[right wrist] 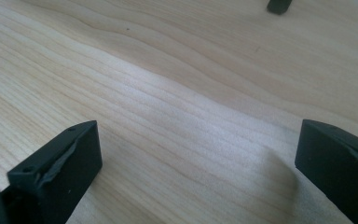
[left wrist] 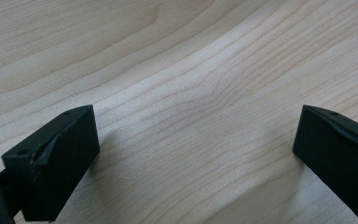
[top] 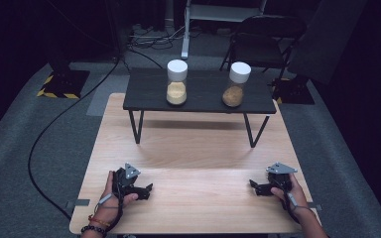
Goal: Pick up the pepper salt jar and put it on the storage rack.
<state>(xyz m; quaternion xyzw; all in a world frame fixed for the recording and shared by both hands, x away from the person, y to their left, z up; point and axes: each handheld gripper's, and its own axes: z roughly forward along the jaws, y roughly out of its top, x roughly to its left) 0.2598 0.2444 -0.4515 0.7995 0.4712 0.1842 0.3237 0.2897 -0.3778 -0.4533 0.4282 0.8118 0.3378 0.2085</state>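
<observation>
Black jaws are held wide and empty on the left gripper and right gripper, low on the wooden table; two jars on the shelf beyond should be approached level.

Both forearms are cut off by the high view's bottom edge. The contents of the left jar and right jar are too small to identify, perhaps grain or powder.
</observation>
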